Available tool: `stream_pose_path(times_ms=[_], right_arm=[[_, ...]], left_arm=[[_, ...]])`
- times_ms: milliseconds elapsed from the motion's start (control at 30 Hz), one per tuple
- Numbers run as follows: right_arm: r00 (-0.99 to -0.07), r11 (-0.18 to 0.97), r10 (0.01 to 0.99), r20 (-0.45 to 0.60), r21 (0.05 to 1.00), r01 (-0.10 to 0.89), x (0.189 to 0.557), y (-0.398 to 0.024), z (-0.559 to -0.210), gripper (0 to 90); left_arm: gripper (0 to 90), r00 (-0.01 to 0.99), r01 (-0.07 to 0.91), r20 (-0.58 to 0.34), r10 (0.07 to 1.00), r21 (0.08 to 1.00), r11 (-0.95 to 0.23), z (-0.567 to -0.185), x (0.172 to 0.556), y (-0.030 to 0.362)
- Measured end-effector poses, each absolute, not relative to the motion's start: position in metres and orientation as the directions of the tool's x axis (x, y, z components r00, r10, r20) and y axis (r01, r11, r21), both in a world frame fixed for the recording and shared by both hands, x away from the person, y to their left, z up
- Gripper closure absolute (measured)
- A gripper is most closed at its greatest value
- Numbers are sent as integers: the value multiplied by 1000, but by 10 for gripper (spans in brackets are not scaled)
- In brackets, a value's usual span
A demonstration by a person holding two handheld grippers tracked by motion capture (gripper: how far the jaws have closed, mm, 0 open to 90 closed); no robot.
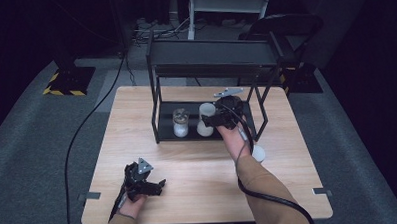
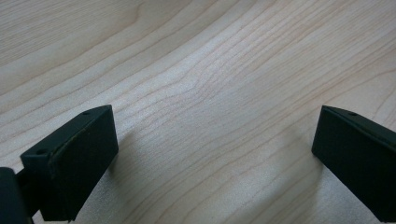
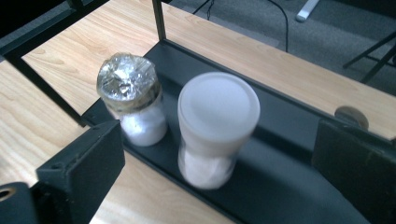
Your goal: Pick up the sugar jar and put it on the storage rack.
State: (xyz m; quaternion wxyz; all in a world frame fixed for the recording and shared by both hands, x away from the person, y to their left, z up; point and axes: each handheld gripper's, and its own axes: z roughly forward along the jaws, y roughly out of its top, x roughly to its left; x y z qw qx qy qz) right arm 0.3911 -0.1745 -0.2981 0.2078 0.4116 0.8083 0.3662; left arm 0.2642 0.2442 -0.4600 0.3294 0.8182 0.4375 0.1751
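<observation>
**Right claw open over white-lid jar on rack shelf**

The white-lid jar point(image 3: 218, 128) stands upright on the bottom shelf point(image 3: 289, 186) of the black rack point(image 1: 212, 56), w/ white powder inside. In the right gripper view its outline is a bit blurred. Just beside it stands a 2nd jar, the foil-top jar point(image 3: 132, 100), also upright and w/ white content; whether the two touch, I cannot tell. In the high view both jars sit in the front part of the shelf, foil-top jar point(image 1: 180, 122) at the left, white-lid jar point(image 1: 206, 119) at the right.

The right claw point(image 3: 219, 154) is above and near the white-lid jar, jaws wide apart, nothing pressed btw. them; the jar is seen in the gap, but the pads are well off its sides. In the high view this claw point(image 1: 218, 119) is partly over the jar, the hand reaching in from the front of the rack.

The left claw point(image 2: 212, 154) is low over the bare desk point(image 2: 196, 70), jaws apart, nothing btw. them. In the high view it point(image 1: 156, 186) is near the front edge of the desk point(image 1: 199, 192), well apart from the rack.

A small round white thing point(image 1: 258, 153) lies on the desk, right of the right forearm.
</observation>
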Motion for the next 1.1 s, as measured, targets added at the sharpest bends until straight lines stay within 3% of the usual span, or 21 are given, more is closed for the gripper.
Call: stream_pose_path(times_ms=[233, 1100], right_arm=[[-571, 354, 821, 6, 779, 517, 373, -202, -292, 5], [-639, 396, 768, -42, 815, 423, 315, -279, -286, 0]], left_arm=[[0, 554, 602, -2, 833, 693, -398, -460, 264, 244], [0, 552, 602, -3, 834, 694, -395, -460, 264, 243]])
